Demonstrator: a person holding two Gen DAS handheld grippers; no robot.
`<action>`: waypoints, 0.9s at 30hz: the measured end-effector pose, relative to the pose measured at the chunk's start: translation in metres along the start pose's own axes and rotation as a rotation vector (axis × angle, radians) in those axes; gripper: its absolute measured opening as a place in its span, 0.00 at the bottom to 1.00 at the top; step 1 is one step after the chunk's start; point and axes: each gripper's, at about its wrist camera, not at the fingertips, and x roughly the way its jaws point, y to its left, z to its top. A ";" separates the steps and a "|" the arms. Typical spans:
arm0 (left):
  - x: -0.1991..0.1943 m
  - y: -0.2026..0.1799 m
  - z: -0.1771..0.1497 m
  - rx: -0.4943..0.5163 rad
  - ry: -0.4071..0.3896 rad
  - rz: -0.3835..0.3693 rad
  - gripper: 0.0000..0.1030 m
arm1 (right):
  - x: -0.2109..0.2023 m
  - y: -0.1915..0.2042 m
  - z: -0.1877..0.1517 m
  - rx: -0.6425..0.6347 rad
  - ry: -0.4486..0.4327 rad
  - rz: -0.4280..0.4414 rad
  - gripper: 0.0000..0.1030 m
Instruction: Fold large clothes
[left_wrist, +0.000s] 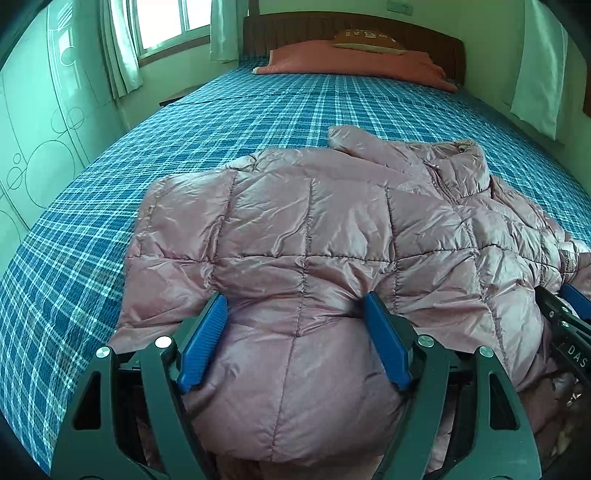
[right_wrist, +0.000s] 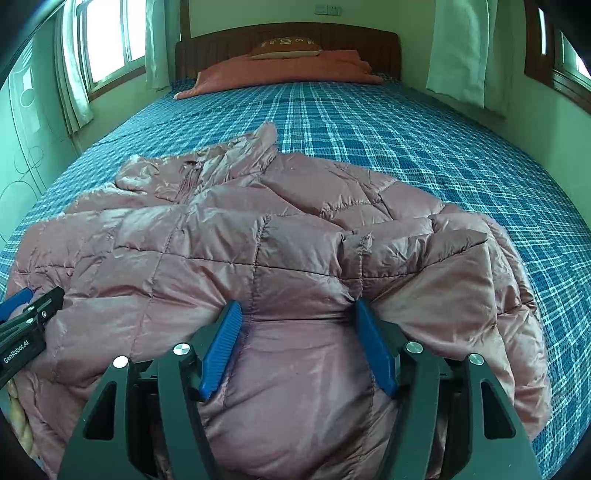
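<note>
A puffy pink quilted jacket (left_wrist: 332, 221) lies on the bed, its collar and zip towards the headboard; in the right wrist view the jacket (right_wrist: 221, 240) fills the near half. My left gripper (left_wrist: 295, 297) has its blue pads pressed into a thick bulging fold at the jacket's near edge. My right gripper (right_wrist: 297, 303) pinches a similar padded fold, and creases run out from its tips. Each gripper also shows in the other's view: the right gripper (left_wrist: 561, 291) at the right edge, the left gripper (right_wrist: 37, 291) at the left edge, both low on the jacket.
The bed carries a blue checked sheet (left_wrist: 110, 184), bare around the jacket and towards the far end. An orange pillow (left_wrist: 351, 61) with a small brown cushion lies against the wooden headboard (right_wrist: 288, 37). A pale wardrobe (left_wrist: 37, 129) stands left; curtained windows flank the bed.
</note>
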 end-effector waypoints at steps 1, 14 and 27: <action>-0.003 0.001 0.000 -0.002 0.002 -0.002 0.74 | -0.002 -0.002 0.000 0.006 -0.003 0.003 0.62; -0.056 0.029 -0.024 -0.021 0.022 0.007 0.77 | -0.057 -0.040 -0.031 0.057 0.003 -0.033 0.62; -0.136 0.079 -0.103 -0.057 0.039 0.053 0.79 | -0.143 -0.086 -0.115 0.103 0.034 -0.052 0.63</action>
